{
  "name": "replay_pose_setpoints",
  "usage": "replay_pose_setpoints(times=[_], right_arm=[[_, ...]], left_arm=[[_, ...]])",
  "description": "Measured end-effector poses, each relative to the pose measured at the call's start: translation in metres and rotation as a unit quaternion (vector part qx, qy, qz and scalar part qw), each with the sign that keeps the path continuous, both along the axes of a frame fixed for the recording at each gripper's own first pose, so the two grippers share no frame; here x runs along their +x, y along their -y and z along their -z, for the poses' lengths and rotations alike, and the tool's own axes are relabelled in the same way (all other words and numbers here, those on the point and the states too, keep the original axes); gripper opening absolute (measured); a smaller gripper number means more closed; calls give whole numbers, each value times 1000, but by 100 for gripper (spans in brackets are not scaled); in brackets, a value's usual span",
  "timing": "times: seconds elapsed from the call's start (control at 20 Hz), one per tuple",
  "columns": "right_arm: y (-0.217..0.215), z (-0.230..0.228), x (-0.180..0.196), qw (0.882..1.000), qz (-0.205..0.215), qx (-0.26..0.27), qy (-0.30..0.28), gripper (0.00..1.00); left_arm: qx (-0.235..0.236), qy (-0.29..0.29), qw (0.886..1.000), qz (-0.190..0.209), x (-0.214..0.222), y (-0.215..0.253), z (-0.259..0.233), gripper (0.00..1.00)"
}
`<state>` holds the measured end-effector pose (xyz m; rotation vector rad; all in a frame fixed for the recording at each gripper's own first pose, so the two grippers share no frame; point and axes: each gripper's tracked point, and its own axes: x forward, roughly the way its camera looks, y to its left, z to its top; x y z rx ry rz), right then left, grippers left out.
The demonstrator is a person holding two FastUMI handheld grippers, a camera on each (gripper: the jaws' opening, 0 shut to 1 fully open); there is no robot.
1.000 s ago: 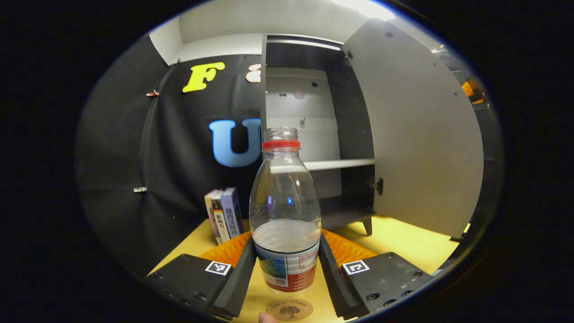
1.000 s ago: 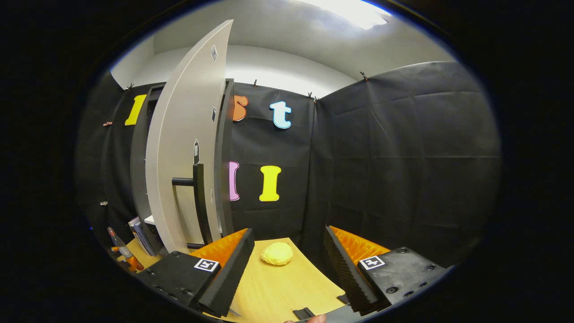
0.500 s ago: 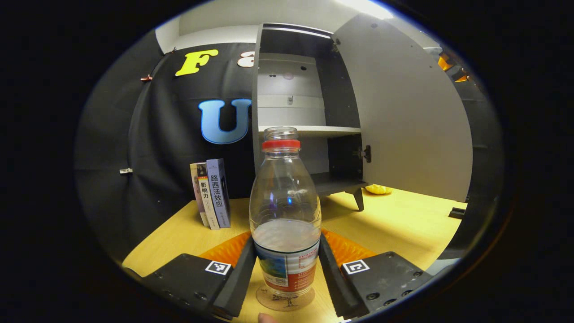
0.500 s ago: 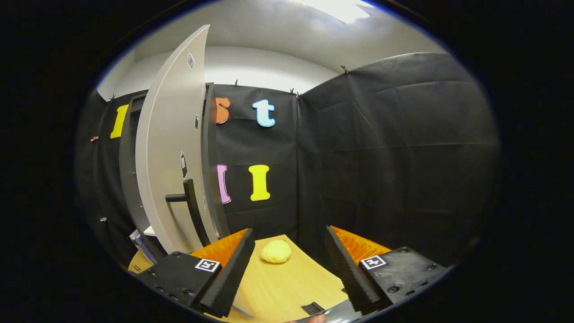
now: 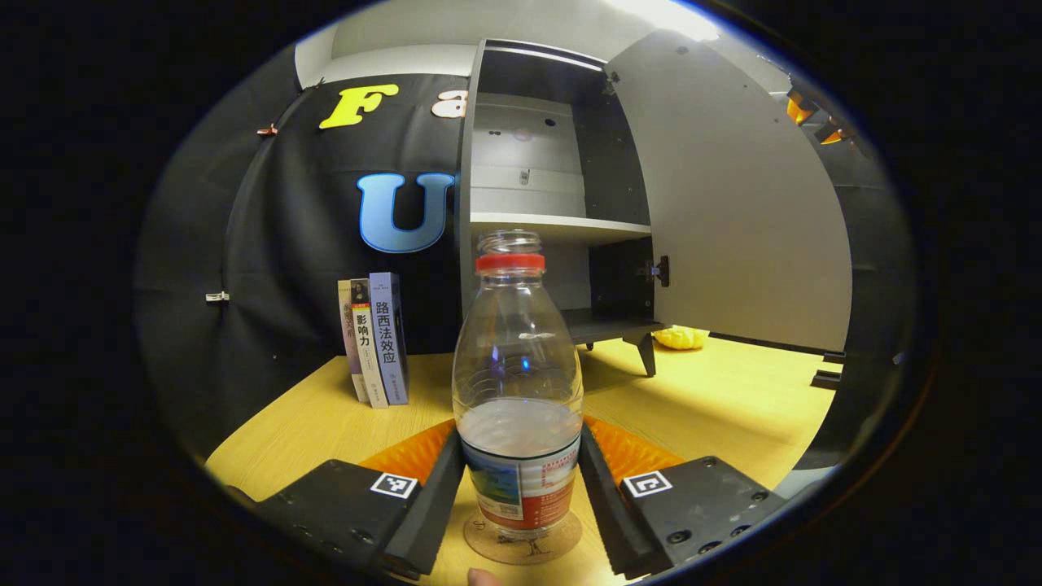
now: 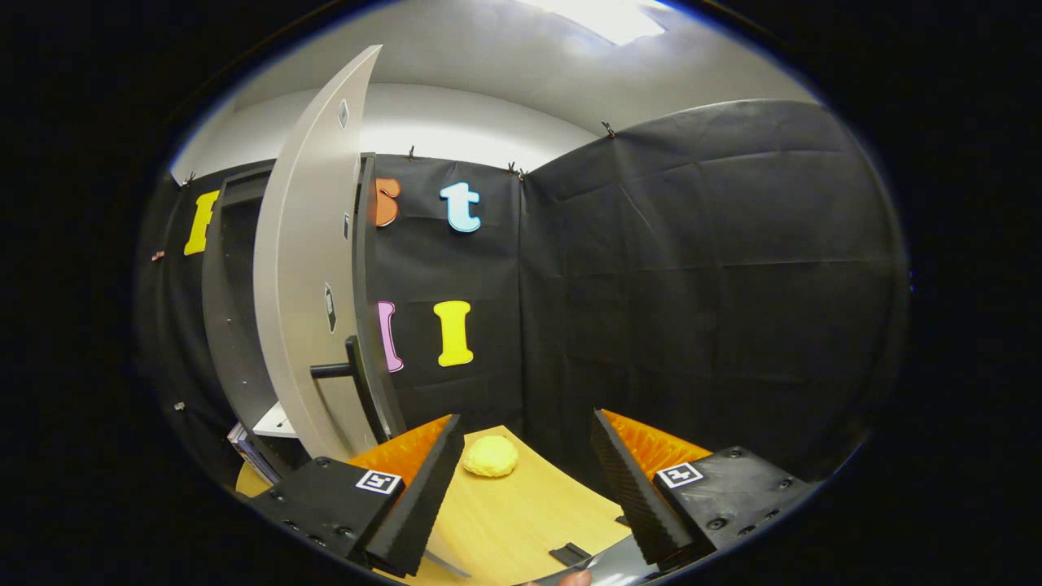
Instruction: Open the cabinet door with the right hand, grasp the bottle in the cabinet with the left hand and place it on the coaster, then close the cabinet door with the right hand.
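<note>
1. Left gripper view: the left gripper (image 5: pixel 521 488) has both fingers pressed on the lower body of the bottle (image 5: pixel 518 382), one per side; the bottle is upright, clear, part-filled, w/ a red neck ring and no cap.
2. The bottle's base sits over the round coaster (image 5: pixel 522 541), which lies on the table (image 5: pixel 716 407), a pale wood top; whether the base touches the coaster cannot be told.
3. Behind the bottle stands the cabinet (image 5: pixel 537 187), on short legs, w/ a pale shelf inside; its cabinet door (image 5: pixel 733 203) is swung wide open to the right.
4. Left of the cabinet, a few books (image 5: pixel 374 342) stand upright against the black cloth wall.
5. A small yellow lump (image 5: pixel 682 337) lies on the table beyond the cabinet's leg.
6. Right gripper view: the right gripper (image 6: pixel 527 488) is wide open, holding nothing, above the table (image 6: pixel 505 521); the yellow lump (image 6: pixel 490 456) is ahead, between its fingers.
7. The cabinet door (image 6: pixel 305 268) is seen edge-on at left, w/ a dark bar handle (image 6: pixel 358 382), apart from the gripper.
8. Black cloth walls meet in a corner; white ceiling w/ a light panel above.
</note>
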<state>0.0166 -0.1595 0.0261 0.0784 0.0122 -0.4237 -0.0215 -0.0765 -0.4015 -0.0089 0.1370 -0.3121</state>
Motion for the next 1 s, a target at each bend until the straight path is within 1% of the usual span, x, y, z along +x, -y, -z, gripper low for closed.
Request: replay_pose_setpoints(times=[0.15,0.35,0.4,0.45,0.55,0.6,0.75,0.9,1.0], right_arm=[[-6,-2,-2,1000,-2,-8,0,98],[-11,-2,-6,1000,0,-3,-2,98],[-11,-1,-7,1000,1,-7,-3,100],[-11,0,-8,1000,1,-9,-5,98],[-11,2,-11,1000,1,-12,-6,98],[-11,2,-12,1000,0,-11,-6,98],[-9,6,-16,1000,-1,-8,-9,98],[-4,9,-19,1000,0,-8,-11,98],[-1,11,-19,1000,-1,-5,-12,98]], left_arm=[[0,-4,1000,3,1,-2,8,77],[-7,-12,1000,1,-5,-4,12,79],[-7,-14,1000,-1,-6,-6,13,80],[-6,-19,1000,-2,-8,-6,15,81],[-6,-24,1000,0,-11,-7,16,81],[-7,-25,1000,2,-13,-6,15,86],[-4,-31,999,7,-15,-2,13,93],[3,-38,999,11,-18,2,6,94],[8,-38,999,6,-18,-1,-6,94]])
